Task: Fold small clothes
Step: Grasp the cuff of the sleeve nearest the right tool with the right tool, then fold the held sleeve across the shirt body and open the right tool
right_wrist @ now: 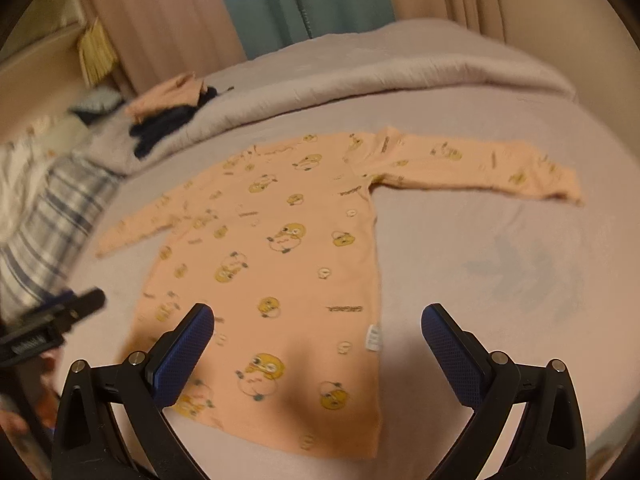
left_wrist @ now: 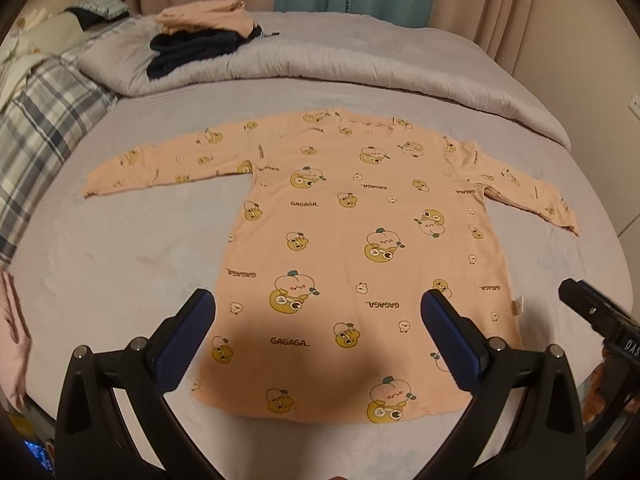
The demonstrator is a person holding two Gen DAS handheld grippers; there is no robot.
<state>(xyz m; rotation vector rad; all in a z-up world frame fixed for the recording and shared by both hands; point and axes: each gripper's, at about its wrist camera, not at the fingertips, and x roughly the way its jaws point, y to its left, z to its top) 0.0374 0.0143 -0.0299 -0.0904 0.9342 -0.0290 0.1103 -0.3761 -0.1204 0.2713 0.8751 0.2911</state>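
Note:
A peach long-sleeved child's shirt (left_wrist: 352, 240) with yellow cartoon prints lies flat on the grey bed, both sleeves spread out, hem toward me. It also shows in the right wrist view (right_wrist: 280, 248), which is blurred. My left gripper (left_wrist: 318, 304) is open and empty, above the shirt's lower part near the hem. My right gripper (right_wrist: 318, 316) is open and empty, above the shirt's right hem corner. The right gripper also shows at the right edge of the left wrist view (left_wrist: 592, 312). The left gripper shows at the left edge of the right wrist view (right_wrist: 60, 316).
A stack of folded clothes, peach over dark navy (left_wrist: 200, 40), sits at the back left on a rolled grey duvet (left_wrist: 360, 60). A plaid blanket (left_wrist: 36, 128) lies at the left. A pink cloth (left_wrist: 12, 340) hangs at the near left bed edge. Curtains hang behind.

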